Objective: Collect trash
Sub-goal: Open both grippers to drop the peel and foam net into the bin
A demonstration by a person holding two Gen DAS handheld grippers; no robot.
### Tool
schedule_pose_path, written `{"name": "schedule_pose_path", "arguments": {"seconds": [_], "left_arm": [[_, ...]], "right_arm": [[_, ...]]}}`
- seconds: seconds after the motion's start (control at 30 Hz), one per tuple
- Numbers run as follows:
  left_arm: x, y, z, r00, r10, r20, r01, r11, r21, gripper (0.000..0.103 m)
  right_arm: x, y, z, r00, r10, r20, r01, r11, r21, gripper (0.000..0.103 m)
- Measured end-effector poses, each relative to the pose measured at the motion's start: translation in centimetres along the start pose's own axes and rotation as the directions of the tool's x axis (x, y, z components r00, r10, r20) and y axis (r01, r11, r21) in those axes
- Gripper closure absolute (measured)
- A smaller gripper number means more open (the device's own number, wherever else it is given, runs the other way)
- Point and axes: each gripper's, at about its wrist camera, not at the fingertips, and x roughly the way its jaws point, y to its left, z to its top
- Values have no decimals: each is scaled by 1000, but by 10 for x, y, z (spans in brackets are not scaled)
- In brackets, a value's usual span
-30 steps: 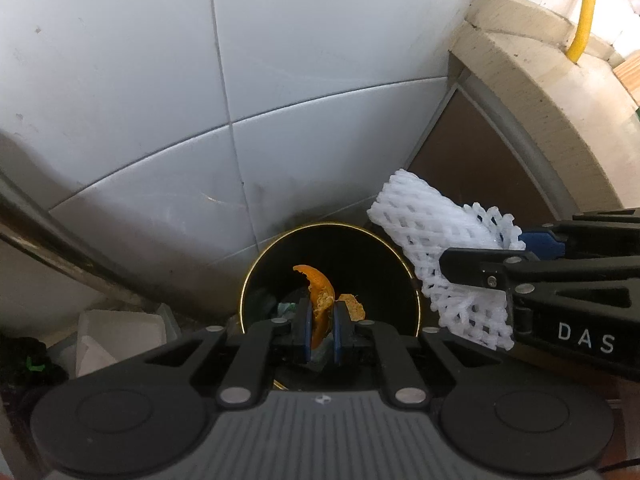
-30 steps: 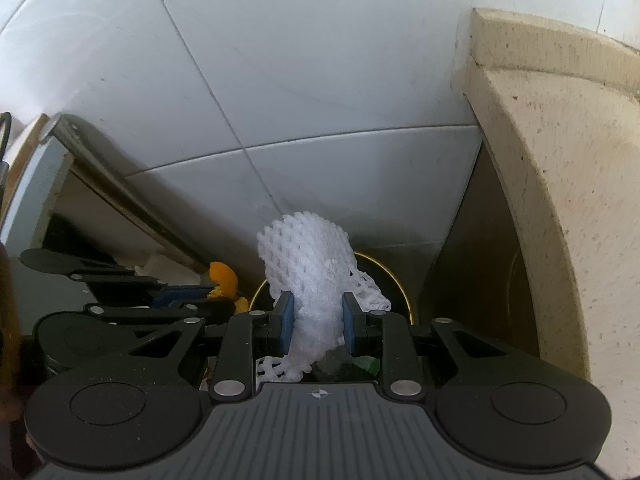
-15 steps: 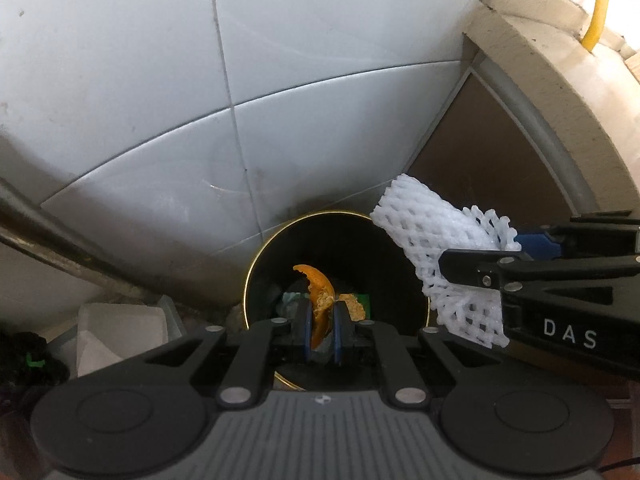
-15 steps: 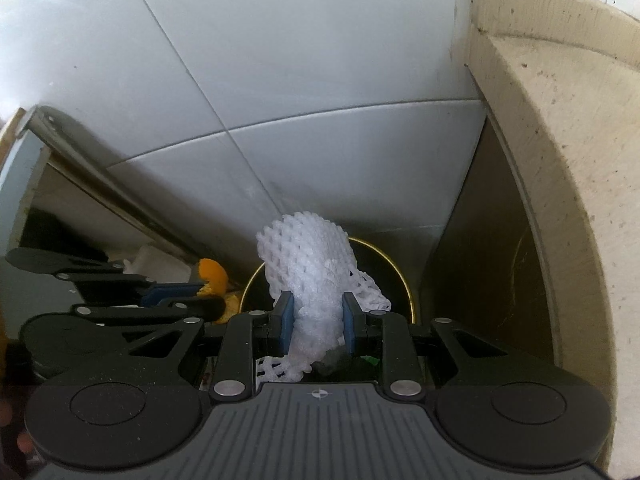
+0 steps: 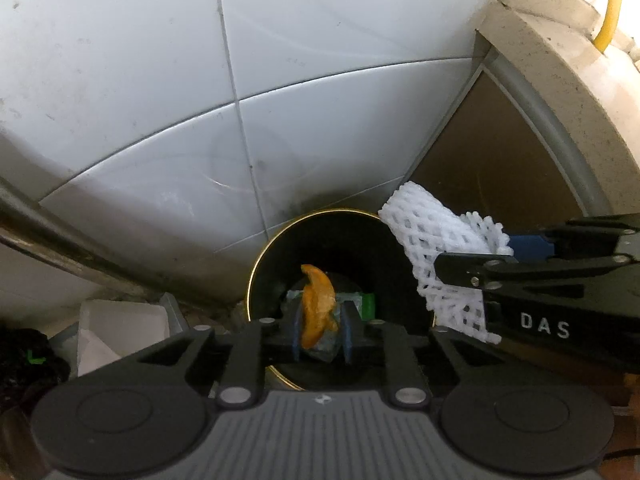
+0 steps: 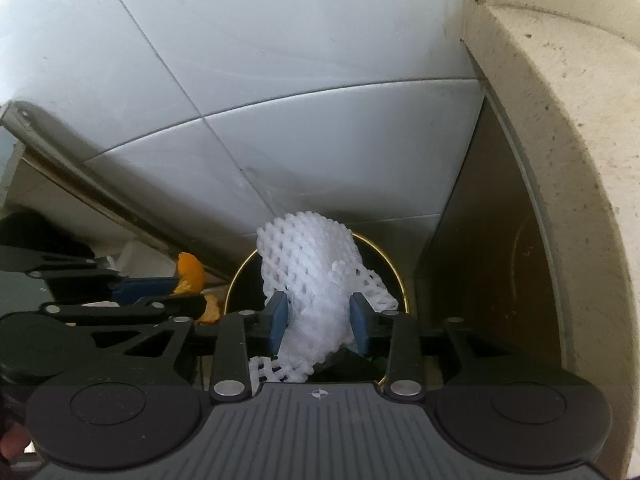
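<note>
A round black bin with a gold rim [image 5: 256, 272] stands on the tiled floor, and shows in the right wrist view [image 6: 394, 276] too. My left gripper [image 5: 321, 334] is over its mouth. Its jaws have parted around an orange peel [image 5: 316, 306], which touches the left pad only. My right gripper [image 6: 318, 324] holds a white foam fruit net [image 6: 308, 276] over the bin, jaws wider than before. The net [image 5: 436, 248] and right gripper show at the right of the left wrist view. The peel [image 6: 190, 274] shows at the left of the right wrist view. Green and grey trash [image 5: 368, 306] lies inside the bin.
White floor tiles [image 5: 320, 120] lie beyond the bin. A beige stone ledge [image 6: 560, 160] and brown panel [image 5: 480, 168] stand on the right. A metal bar [image 5: 60, 248] runs at the left, with a white box [image 5: 116, 324] beside it. A yellow cable [image 5: 610, 8] hangs far right.
Both grippers moved further over the bin. The left jaws opened from a tight grip on the peel. The right jaws widened a little around the net.
</note>
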Motion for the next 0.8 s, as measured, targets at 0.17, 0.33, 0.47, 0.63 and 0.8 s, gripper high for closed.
{"name": "schedule_pose_path", "arguments": {"seconds": [0.17, 0.33, 0.47, 0.63, 0.8], "left_arm": [[-1, 1, 1, 1000, 10, 5, -10, 1000, -10, 80], [-2, 1, 2, 1000, 19, 12, -19, 1000, -11, 78], [-2, 2, 3, 1000, 20, 20, -19, 1000, -16, 77], [-6, 2, 4, 999, 15, 32, -15, 1000, -17, 77], [-13, -1, 4, 998, 5, 66, -5, 1000, -1, 77]], "right_arm": [[8, -4, 1, 1000, 18, -12, -18, 1000, 14, 50], [13, -4, -1, 1000, 14, -20, -14, 1000, 8, 44], [13, -6, -1, 1000, 7, -14, -6, 1000, 17, 44], [4, -3, -3, 1000, -16, 11, 16, 1000, 8, 44], [-14, 0, -2, 998, -46, 46, 47, 999, -4, 43]]}}
